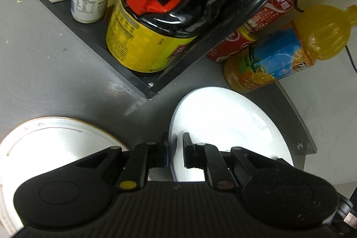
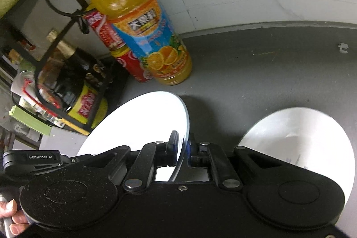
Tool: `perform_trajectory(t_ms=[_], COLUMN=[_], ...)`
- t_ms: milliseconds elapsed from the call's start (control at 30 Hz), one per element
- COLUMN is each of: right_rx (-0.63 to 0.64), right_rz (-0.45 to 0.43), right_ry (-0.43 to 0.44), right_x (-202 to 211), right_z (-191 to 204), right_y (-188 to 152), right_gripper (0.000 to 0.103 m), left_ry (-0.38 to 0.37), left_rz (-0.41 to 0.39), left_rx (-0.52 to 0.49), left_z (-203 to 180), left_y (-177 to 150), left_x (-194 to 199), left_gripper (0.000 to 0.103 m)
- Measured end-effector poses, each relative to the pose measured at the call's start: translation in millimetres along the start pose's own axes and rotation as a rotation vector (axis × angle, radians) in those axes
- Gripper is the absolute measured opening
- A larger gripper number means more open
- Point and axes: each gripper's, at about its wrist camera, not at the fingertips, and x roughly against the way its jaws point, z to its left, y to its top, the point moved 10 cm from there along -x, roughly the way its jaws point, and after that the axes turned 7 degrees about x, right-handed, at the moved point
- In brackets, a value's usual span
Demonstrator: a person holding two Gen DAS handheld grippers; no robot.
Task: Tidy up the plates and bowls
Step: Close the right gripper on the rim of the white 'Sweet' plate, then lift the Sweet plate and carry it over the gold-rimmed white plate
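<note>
Left gripper is clamping the white plate by its rim, the plate filling the 3 o'clock side of the left view. Right gripper is pinching the same plate (its opposite edge), the plate tilting off toward 9 o'clock. A rimmed plate is lying at 9 o'clock of the left gripper. A second plate is sitting at 3 o'clock of the right. Juice bottle is standing at 12.

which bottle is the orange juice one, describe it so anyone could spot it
Start at the black shelf rack on the grey counter. Just off its corner, two bottles stand together near the white wall. The orange juice bottle is the front one: yellow-orange, with a blue label showing orange slices, unlike the red-labelled bottle behind.
</note>
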Motion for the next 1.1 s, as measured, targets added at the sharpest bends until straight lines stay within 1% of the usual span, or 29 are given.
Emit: perform_trajectory(t_ms=[400,633,800,1100], right_rx=[-0.059,-0.081,-0.112,-0.123], right_rz=[-0.027,-0.038,-0.036,-0.023], right_ry=[-0.005,-0.019,-0.036,-0.068], right_x=[22,31,37,39], right_z=[51,74,85,102], right_y=[-39,-63,-82,-112], right_gripper=[0.008,0.008,0.008,0.008], left_ry=[0.003,0.014,0.013,0.022], left_rz=[0.010,0.025,0.040,0.078], left_rx=[-0.069,-0.095,-0.120,-0.134], left_z=[34,61,77,113], left_y=[1,0,-6,-19], left_x=[50,70,79,84], left_gripper=[0.010,0.010,0.010,0.010])
